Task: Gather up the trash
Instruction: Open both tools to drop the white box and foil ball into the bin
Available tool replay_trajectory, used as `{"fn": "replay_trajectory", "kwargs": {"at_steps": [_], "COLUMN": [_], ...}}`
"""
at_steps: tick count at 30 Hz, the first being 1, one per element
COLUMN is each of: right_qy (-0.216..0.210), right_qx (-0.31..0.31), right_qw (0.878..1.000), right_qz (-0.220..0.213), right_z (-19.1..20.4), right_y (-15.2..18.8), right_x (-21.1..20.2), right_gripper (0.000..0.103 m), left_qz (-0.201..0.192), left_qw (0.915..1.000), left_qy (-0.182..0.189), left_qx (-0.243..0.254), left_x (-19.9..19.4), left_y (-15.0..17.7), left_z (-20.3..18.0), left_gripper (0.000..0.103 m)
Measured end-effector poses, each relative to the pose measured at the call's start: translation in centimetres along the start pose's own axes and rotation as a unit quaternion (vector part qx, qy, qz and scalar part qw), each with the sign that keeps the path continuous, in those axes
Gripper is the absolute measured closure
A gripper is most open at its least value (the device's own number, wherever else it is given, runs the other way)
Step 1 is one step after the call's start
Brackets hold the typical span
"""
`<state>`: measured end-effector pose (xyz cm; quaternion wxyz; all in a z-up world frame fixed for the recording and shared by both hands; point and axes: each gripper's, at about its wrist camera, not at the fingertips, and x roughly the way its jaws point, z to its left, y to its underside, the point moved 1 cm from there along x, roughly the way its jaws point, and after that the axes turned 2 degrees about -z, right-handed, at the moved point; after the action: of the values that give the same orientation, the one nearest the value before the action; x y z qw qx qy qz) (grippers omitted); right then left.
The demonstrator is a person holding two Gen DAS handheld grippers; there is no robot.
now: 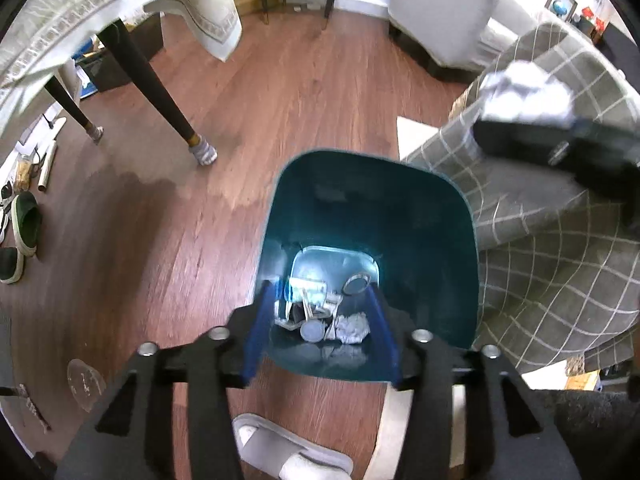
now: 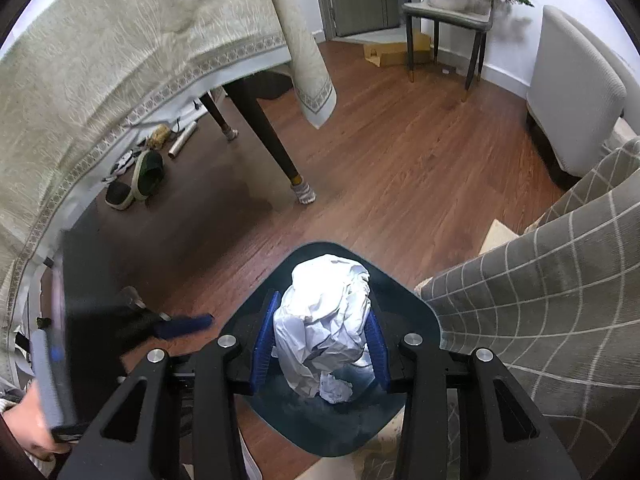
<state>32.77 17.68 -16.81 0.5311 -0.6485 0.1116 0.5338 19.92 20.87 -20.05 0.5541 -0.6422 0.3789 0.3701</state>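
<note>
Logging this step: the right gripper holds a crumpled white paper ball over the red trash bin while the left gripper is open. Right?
Not quite: the trash bin is teal, as the left wrist view shows. The right gripper does hold the paper ball over it, and the left gripper is open.

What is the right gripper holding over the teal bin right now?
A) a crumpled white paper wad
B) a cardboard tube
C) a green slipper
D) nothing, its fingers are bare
A: in the right wrist view the right gripper has its blue fingers closed on a crumpled white paper wad, above the open teal bin.
</note>
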Motion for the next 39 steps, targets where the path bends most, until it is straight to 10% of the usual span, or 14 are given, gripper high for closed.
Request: {"fn": "replay_trajectory", "kwargs": {"at_steps": [32, 39], "right_qy": [0.032, 0.027], "right_qx": [0.008, 0.005], "right_qw": [0.986, 0.984], "right_qz": [0.163, 0.175], "right_z": [-1.4, -1.5], "right_y": [6.6, 6.9], "right_x": [10.5, 10.5], "right_gripper": [0.059, 0.043], "left_qz": [-0.167, -0.192], "left_qw": [0.9857, 0.9811], "left_qy": [0.006, -0.009], "left_qx": [-0.02, -0.02], "left_x": [-14.2, -16.4], "left_y": [-3.4, -3.7], "left_z": [-0.3, -0.1], "left_gripper": [0.012, 0.009]}}
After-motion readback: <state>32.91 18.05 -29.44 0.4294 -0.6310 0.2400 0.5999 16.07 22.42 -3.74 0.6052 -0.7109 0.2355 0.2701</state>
